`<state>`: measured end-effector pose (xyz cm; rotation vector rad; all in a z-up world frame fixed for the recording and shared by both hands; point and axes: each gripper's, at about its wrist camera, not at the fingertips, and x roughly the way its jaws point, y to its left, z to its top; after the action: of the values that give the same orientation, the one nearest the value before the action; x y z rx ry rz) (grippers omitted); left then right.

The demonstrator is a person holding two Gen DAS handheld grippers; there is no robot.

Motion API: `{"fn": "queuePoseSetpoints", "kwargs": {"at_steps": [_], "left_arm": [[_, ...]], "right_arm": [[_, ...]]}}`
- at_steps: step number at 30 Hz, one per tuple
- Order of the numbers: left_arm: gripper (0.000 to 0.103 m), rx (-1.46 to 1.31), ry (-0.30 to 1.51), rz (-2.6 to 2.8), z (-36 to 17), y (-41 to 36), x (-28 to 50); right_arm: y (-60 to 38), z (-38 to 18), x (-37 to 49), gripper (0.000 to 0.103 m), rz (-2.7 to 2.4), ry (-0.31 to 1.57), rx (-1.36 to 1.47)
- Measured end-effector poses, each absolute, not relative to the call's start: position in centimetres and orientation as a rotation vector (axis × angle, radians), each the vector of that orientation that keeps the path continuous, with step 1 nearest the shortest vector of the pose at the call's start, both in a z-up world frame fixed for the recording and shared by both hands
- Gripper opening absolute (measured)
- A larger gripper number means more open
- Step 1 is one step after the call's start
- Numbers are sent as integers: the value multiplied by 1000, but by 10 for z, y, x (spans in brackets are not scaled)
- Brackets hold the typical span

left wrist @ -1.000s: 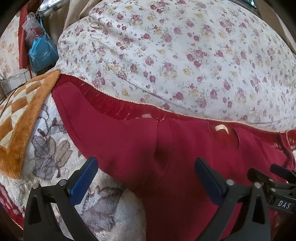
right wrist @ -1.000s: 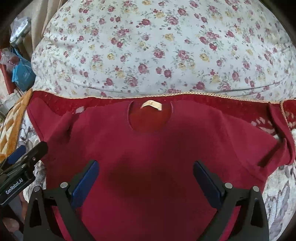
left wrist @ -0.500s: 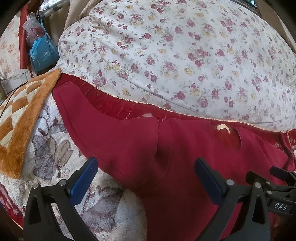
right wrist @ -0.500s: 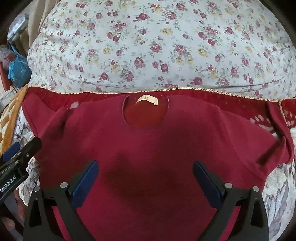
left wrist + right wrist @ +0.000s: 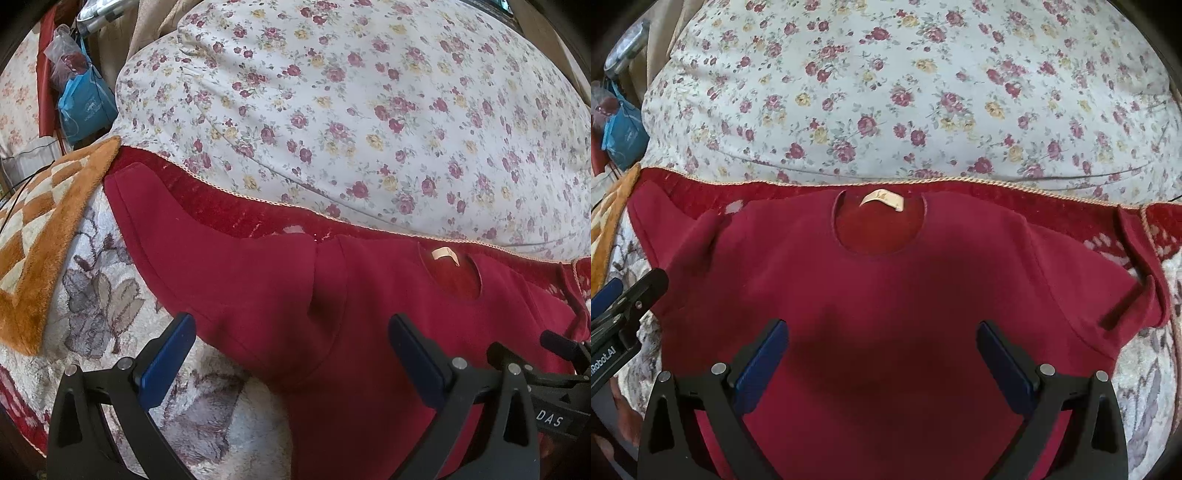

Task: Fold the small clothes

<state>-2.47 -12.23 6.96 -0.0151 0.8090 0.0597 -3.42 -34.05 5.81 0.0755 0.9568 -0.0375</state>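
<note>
A small dark red short-sleeved shirt [image 5: 886,295] lies flat, front up, neck hole and beige label [image 5: 882,199] toward the far side. Its left sleeve [image 5: 192,251] is spread out; its right sleeve [image 5: 1123,295] has a turned-up hem. My left gripper [image 5: 291,339] is open and empty, above the left armpit seam. My right gripper [image 5: 882,347] is open and empty, above the shirt's chest. The left gripper also shows at the left edge of the right wrist view [image 5: 624,306], and the right gripper at the right edge of the left wrist view [image 5: 546,362].
The shirt lies on a plush white blanket with grey leaf print [image 5: 103,306] and a red border [image 5: 1052,206]. A big floral pillow [image 5: 905,92] lies just beyond the collar. An orange checked rug [image 5: 40,221] and a blue bag [image 5: 85,103] are at the left.
Both grippers have drawn slightly nearer the collar, so the shirt sits a little lower in both views. The shirt has not moved and both grippers stay open.
</note>
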Motion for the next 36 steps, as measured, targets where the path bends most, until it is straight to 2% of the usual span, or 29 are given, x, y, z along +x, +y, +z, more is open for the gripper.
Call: {"fn": "queuePoseSetpoints", "kwargs": {"at_steps": [36], "left_arm": [[103, -44, 834, 64, 64, -120, -22]], "right_arm": [[-331, 50, -30, 103, -50, 958, 38]]}}
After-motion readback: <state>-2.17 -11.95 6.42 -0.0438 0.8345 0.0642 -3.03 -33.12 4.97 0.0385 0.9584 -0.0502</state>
